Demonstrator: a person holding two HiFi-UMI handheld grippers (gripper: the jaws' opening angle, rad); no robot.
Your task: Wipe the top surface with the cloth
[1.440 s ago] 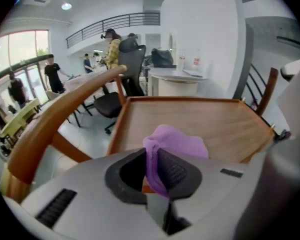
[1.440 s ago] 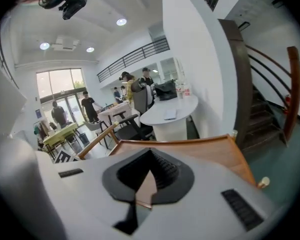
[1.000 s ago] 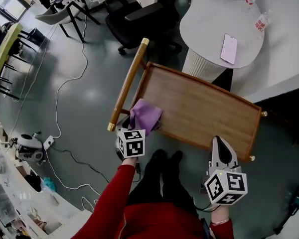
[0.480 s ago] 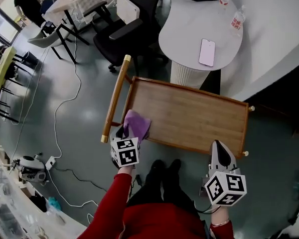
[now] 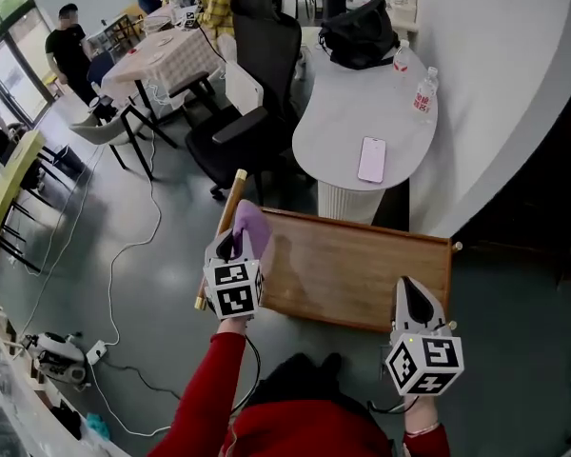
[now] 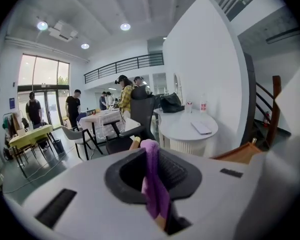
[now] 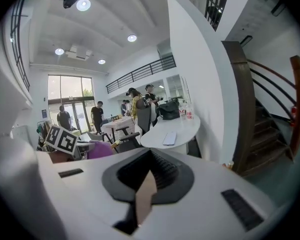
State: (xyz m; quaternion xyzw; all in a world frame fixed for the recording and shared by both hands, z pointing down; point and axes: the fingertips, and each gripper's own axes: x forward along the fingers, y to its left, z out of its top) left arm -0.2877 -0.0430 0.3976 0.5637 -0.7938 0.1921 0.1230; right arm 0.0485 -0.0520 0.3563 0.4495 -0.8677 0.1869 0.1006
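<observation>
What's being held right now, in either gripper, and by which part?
The left gripper pinches the purple cloth by a bunched fold, the rest poking out past the jaws. The right gripper is shut on nothing.

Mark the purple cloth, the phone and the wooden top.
purple cloth (image 5: 250, 225), head view, on its bunched upper fold.
phone (image 5: 372, 160), head view, middle of its upper side.
wooden top (image 5: 362, 269), head view, bare middle of the surface.

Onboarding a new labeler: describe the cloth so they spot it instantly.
Start at the wooden cart top in front of the person. At its left end, the left gripper clamps the cloth. It is the only purple, soft, bunched thing there; the right gripper holds nothing.
</observation>
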